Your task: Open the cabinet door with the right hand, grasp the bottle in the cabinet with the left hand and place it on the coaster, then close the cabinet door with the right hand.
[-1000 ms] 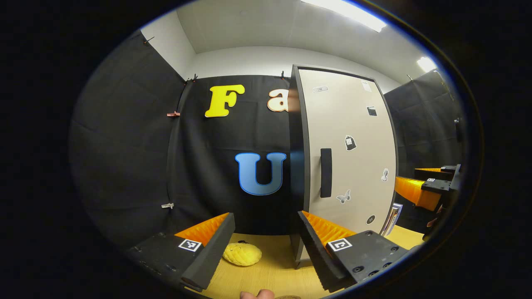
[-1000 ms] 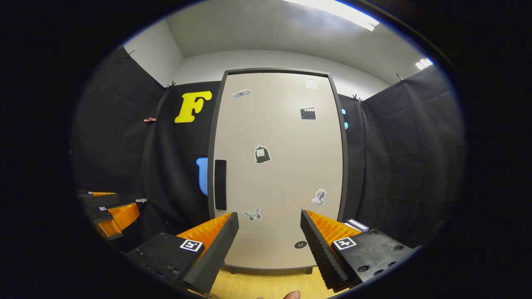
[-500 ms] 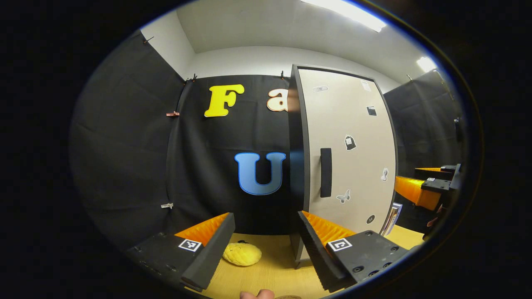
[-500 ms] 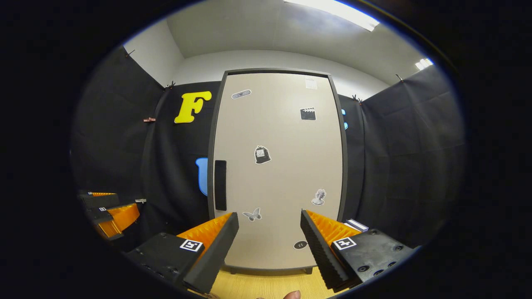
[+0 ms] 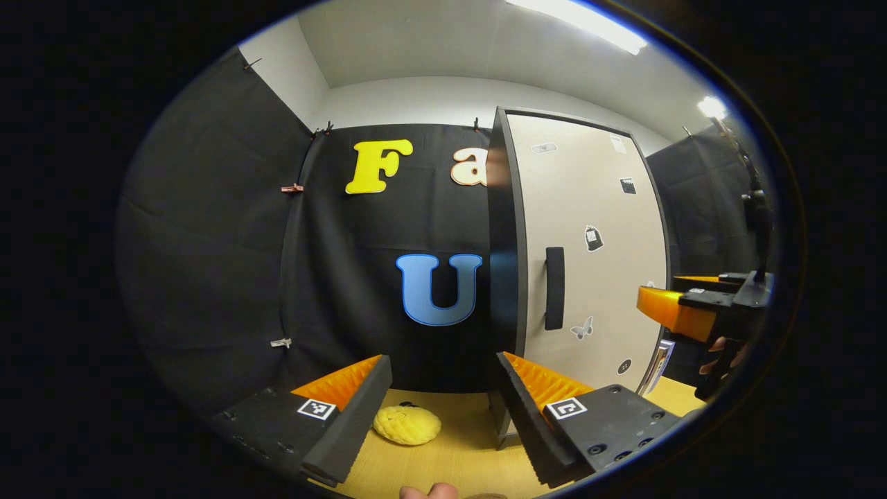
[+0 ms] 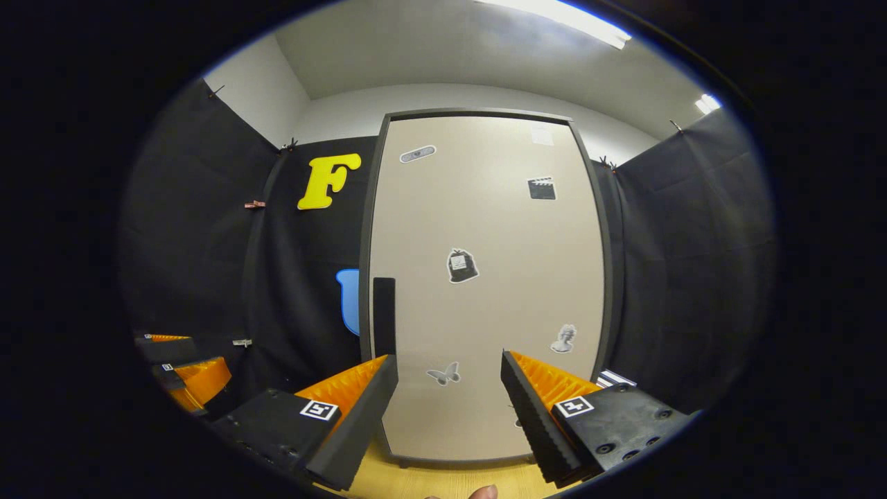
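Observation:
The tall cabinet (image 6: 485, 277) stands on the wooden table with its beige, sticker-dotted door shut. Its dark vertical handle (image 6: 384, 315) sits at the door's left edge. My right gripper (image 6: 449, 416) is open, facing the door a short way off, the handle up and to its left. In the left gripper view the cabinet (image 5: 589, 277) is seen at an angle with its handle (image 5: 554, 287), and the right gripper (image 5: 682, 315) hovers in front of the door. My left gripper (image 5: 443, 423) is open and holds nothing, left of the cabinet. The shut door hides the cabinet's inside.
A yellow knitted round pad (image 5: 407, 424) lies on the table (image 5: 450, 457) left of the cabinet's foot. Flat booklets (image 6: 613, 378) lean by the cabinet's right side. The left gripper (image 6: 187, 367) hangs at the far left of the right gripper view.
My right gripper has moved closer to the cabinet door, which looms larger now. In the left gripper view it has shifted left, toward the door. The left gripper barely moved.

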`<move>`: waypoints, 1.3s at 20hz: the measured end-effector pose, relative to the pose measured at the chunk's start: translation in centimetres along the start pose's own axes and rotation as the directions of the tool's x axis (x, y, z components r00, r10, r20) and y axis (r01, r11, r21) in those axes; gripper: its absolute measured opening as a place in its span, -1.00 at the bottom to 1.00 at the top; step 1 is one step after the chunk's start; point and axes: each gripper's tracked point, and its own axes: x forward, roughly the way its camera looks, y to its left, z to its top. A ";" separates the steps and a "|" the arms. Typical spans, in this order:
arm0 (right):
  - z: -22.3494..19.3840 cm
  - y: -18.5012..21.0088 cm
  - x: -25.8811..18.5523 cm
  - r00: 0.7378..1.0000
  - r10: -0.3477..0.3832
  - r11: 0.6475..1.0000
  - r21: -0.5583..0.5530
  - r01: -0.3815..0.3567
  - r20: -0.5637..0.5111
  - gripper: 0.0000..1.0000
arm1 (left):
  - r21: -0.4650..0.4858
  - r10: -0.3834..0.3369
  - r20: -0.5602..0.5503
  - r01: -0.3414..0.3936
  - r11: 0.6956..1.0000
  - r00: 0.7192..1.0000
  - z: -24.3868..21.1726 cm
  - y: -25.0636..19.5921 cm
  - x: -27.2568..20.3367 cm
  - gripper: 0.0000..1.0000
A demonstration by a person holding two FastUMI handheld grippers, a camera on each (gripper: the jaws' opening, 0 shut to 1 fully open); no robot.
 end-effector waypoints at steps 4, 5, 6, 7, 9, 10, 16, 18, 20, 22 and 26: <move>-0.8 3.4 4.1 0.999 0.049 0.998 0.027 -0.048 -0.023 0.94 | -0.014 0.001 -0.015 -0.001 1.000 1.000 -0.7 0.8 0.5 0.89; -1.1 4.1 5.1 0.998 0.055 0.998 0.022 -0.054 -0.026 0.94 | -0.015 0.005 -0.020 -0.005 1.000 1.000 -0.9 1.1 0.6 0.89; -1.3 4.7 6.1 0.998 0.055 0.998 0.007 -0.055 -0.030 0.94 | -0.015 0.010 -0.025 -0.010 1.000 1.000 -1.2 1.4 0.7 0.89; -1.6 5.1 7.1 0.998 0.054 0.998 -0.008 -0.054 -0.033 0.94 | -0.016 0.014 -0.031 -0.015 1.000 0.999 -1.6 1.7 0.7 0.89; -2.2 6.0 9.0 0.998 0.055 0.998 -0.011 -0.055 -0.040 0.95 | -0.023 0.022 -0.042 -0.023 0.999 0.999 -2.1 2.4 0.9 0.89; -2.5 6.3 9.8 0.998 0.049 0.999 -0.010 -0.050 -0.045 0.94 | -0.027 0.024 -0.050 -0.025 0.999 0.998 -2.5 2.6 1.0 0.89; -3.6 6.6 13.9 0.999 0.000 1.000 -0.003 0.000 -0.054 0.38 | -0.025 0.061 -0.075 -0.063 0.998 0.995 -3.9 4.8 0.8 0.89; -3.5 6.9 13.9 0.999 -0.003 1.000 0.015 0.004 -0.042 -0.02 | -0.019 0.070 -0.076 -0.072 0.997 0.995 -3.9 5.1 0.7 0.89; -3.6 6.4 13.7 0.999 -0.009 1.000 0.012 0.009 -0.043 -0.17 | -0.024 0.077 -0.080 -0.079 0.997 0.994 -3.9 5.2 0.4 0.89; -3.8 6.5 14.2 0.998 -0.006 0.999 0.032 0.008 -0.065 -0.46 | -0.027 0.081 -0.086 -0.084 0.996 0.993 -3.9 5.2 0.2 0.89; -4.0 7.0 13.6 0.993 0.036 0.999 0.026 -0.033 -0.114 -0.61 | -0.024 0.082 -0.073 -0.084 0.996 0.994 -3.2 4.8 -0.5 0.89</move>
